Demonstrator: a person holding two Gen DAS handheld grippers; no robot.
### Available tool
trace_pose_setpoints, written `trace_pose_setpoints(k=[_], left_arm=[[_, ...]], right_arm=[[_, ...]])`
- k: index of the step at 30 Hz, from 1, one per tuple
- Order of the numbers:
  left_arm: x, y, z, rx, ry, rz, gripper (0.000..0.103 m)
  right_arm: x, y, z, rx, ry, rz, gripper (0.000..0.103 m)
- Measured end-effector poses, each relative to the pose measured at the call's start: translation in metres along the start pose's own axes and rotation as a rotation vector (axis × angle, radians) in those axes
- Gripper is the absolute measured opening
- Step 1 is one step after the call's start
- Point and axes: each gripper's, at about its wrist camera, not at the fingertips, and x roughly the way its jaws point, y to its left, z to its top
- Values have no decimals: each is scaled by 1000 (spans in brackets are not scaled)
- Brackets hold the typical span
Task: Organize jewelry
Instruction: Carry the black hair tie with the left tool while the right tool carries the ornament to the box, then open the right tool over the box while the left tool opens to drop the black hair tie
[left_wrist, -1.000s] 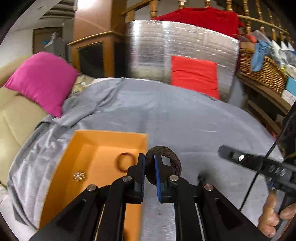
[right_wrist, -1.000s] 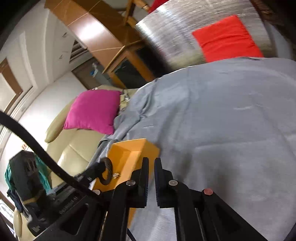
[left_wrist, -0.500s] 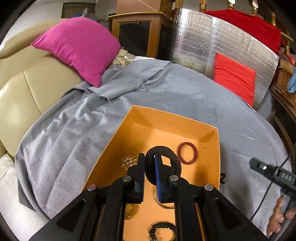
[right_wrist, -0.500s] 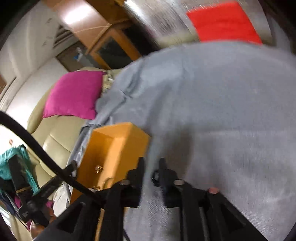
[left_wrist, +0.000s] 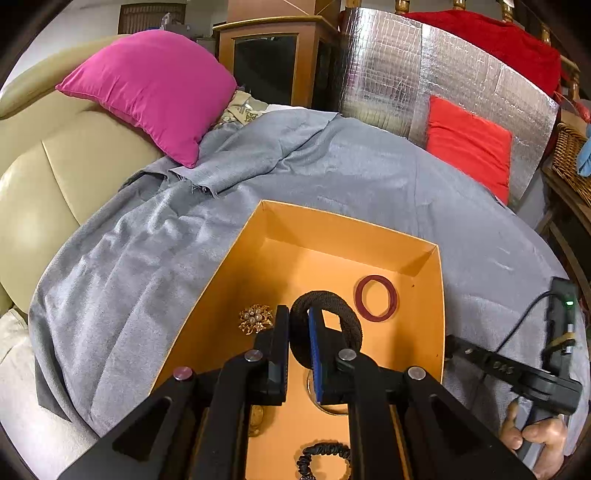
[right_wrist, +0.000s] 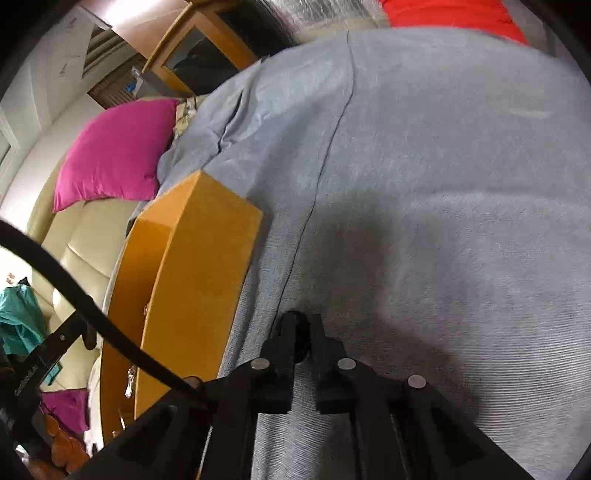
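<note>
A: Left wrist view: where is it looking from?

B: From just behind the left tool (left_wrist: 300, 325), tilting down, close over the orange box (left_wrist: 417, 254) interior, with the pink cushion (left_wrist: 155, 99) beyond.

A: And the right wrist view?

B: It is sitting behind the right tool (right_wrist: 301, 332), pointing down, near the grey cloth (right_wrist: 443, 184), beside the box's outer wall. Both are sharing box, cloth and cushion.

My left gripper (left_wrist: 299, 332) pinched a black hair tie (left_wrist: 328, 325) above the orange box (left_wrist: 332, 225); beneath lay a red ring (left_wrist: 376, 298), gold brooch (left_wrist: 255, 318) and black scrunchie (left_wrist: 325, 461).
</note>
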Motion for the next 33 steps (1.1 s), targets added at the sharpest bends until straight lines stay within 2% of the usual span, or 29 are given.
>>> trace_pose_setpoints(k=[4, 7, 11, 16, 21, 27, 33], left_arm=[[1, 0, 0, -3, 3, -1, 11], [3, 0, -1, -3, 11, 1, 11], [10, 4, -1, -11, 35, 9, 11], [18, 10, -4, -23, 70, 13, 11], [25, 14, -7, -34, 107, 2, 11], [31, 19, -8, -47, 134, 9, 11], [35, 23, -8, -61, 152, 34, 11]], right_arm=[[-35, -3, 13, 49, -87, 88, 6], [-58, 15, 28, 32, -139, 151, 6], [-63, 54, 44, -33, -134, 203, 6], [-37, 105, 52, -140, -60, 160, 7], [13, 144, 52, -227, 36, 79, 7], [51, 156, 55, -228, 105, 10, 8], [57, 145, 64, -143, 112, 67, 10]])
